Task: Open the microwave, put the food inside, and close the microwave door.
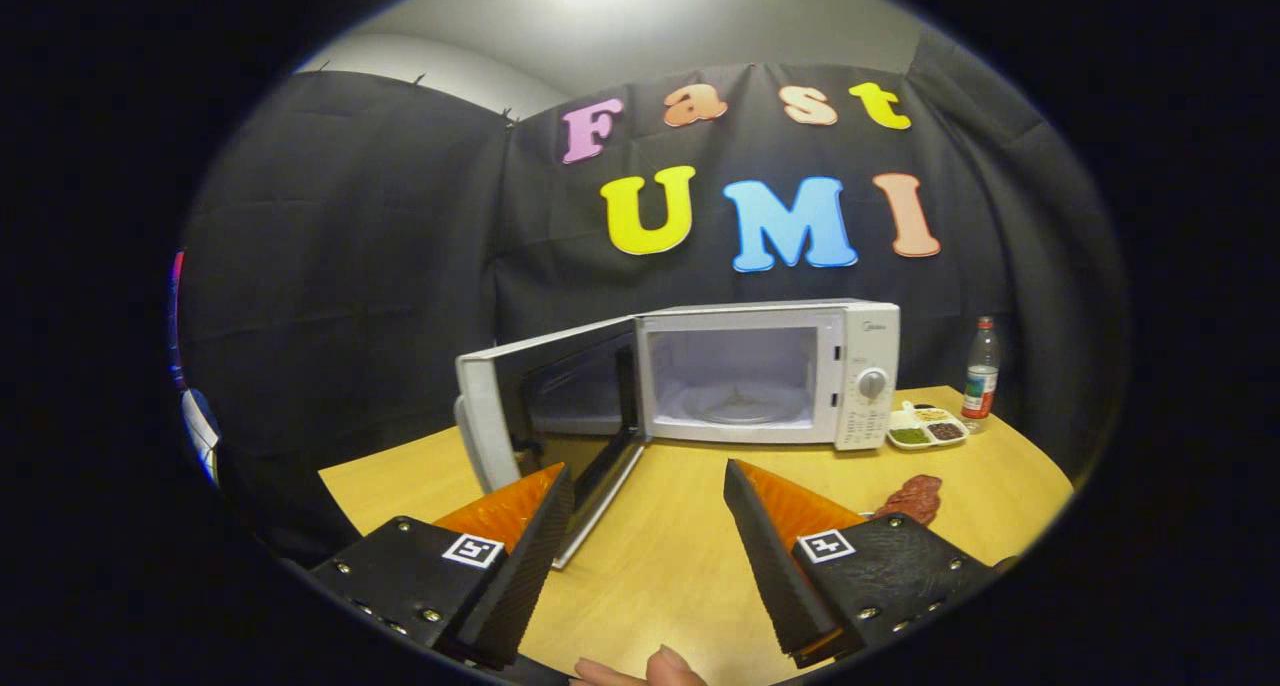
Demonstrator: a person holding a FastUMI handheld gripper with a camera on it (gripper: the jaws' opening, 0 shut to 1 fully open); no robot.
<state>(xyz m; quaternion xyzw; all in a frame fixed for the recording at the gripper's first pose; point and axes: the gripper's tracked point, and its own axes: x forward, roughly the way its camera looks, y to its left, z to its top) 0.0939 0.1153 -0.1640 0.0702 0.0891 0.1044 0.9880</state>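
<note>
Nearest, at six o'clock, a person's fingertips show at the base of the tool, whose two fingers stand spread wide apart with nothing between them: released, grasping nothing. Under them runs the bare wooden counter. Just past the right finger, at about four o'clock, lies a dark reddish piece of food, flat on the counter and untouched. Ahead at twelve o'clock stands the microwave, its door swung fully out toward nine o'clock, the cavity and its turntable bare. To its right, near two o'clock, sit a small divided dish and a bottle.

By my reading, the opening step is done; picking up the food, placing it inside and shutting the door remain.
</note>
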